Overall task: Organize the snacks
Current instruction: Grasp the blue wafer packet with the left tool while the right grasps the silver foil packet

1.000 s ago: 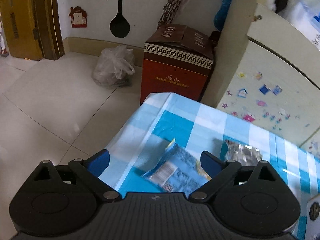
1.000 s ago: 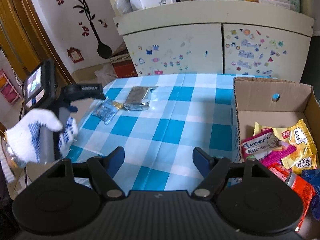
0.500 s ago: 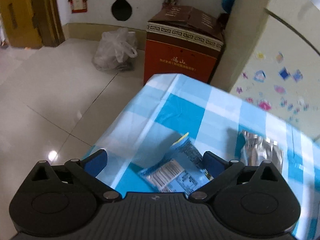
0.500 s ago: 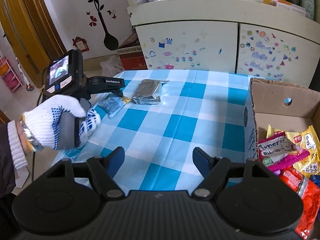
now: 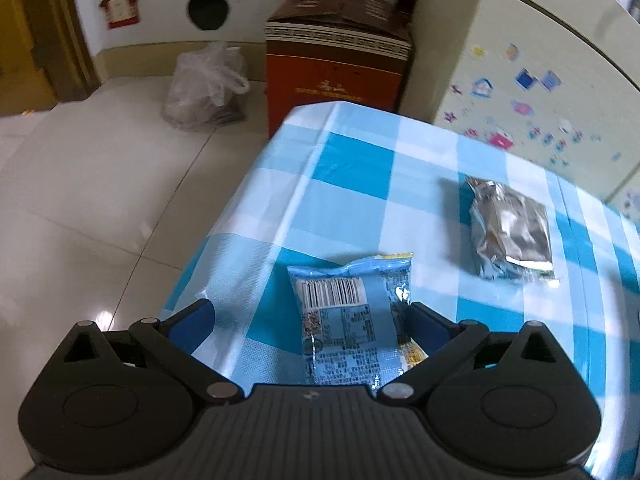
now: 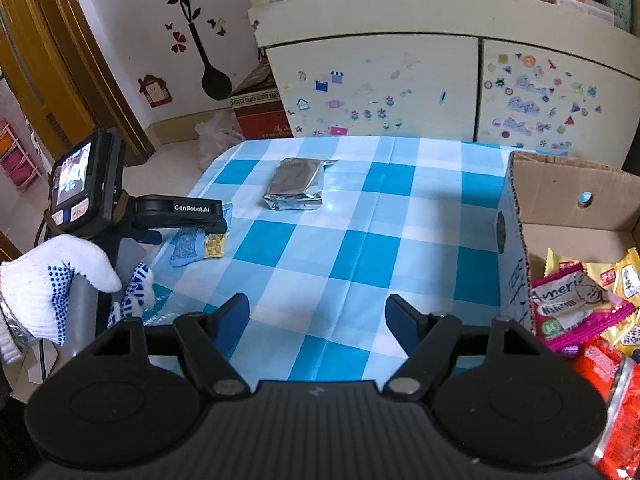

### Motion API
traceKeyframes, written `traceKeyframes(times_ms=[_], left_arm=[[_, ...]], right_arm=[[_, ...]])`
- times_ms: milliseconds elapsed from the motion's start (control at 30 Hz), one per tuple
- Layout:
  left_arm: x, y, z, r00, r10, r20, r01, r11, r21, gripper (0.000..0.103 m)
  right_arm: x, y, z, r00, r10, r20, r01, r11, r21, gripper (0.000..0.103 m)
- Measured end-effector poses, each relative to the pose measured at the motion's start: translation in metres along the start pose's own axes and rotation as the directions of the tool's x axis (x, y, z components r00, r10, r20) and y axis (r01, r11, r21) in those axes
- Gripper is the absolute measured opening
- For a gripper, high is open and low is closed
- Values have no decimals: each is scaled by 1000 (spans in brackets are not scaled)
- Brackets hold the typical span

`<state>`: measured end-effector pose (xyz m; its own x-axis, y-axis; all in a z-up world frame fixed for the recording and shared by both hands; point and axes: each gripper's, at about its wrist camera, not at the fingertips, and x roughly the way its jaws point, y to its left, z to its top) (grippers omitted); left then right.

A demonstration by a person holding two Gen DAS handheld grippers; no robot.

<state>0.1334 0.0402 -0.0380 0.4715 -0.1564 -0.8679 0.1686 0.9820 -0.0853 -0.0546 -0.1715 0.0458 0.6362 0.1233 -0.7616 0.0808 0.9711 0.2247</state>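
Note:
A light blue snack packet [image 5: 352,316] lies barcode up on the blue checked tablecloth [image 5: 360,168] near the table's left edge. My left gripper [image 5: 308,320] is open and low over it; the packet lies between the fingers, close to the right finger. The packet also shows in the right wrist view [image 6: 198,240] under the left gripper [image 6: 222,222]. A silver foil packet [image 5: 508,226] lies further in, also seen in the right wrist view [image 6: 296,182]. My right gripper [image 6: 316,316] is open and empty above the table's front. A cardboard box [image 6: 516,216] on the right holds several snack packets [image 6: 568,304].
A cream cabinet with stickers [image 6: 400,88] stands behind the table. On the floor to the left are a red-brown carton [image 5: 336,56] and a plastic bag [image 5: 208,84]. The table's left edge [image 5: 224,216] drops to the tiled floor.
My left gripper has moved forward and down over the blue packet and turned right, so the packet now lies between its fingers. My right gripper has drawn back slightly and stays open.

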Motion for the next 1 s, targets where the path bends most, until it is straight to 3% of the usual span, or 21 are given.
traceKeyframes(times_ms=[167, 600, 1000], left_arm=[[-1, -3, -7, 1000, -15, 15, 13, 997, 72, 103], [-1, 0, -5, 997, -61, -39, 66, 990, 123, 103], [-1, 3, -8, 996, -87, -15, 88, 986, 144, 103]], right_arm=[[12, 2, 7, 1000, 7, -5, -7, 999, 52, 76], [88, 32, 56, 999, -42, -14, 42, 998, 43, 76], [148, 37, 87, 994, -105, -15, 106, 991, 77, 75]])
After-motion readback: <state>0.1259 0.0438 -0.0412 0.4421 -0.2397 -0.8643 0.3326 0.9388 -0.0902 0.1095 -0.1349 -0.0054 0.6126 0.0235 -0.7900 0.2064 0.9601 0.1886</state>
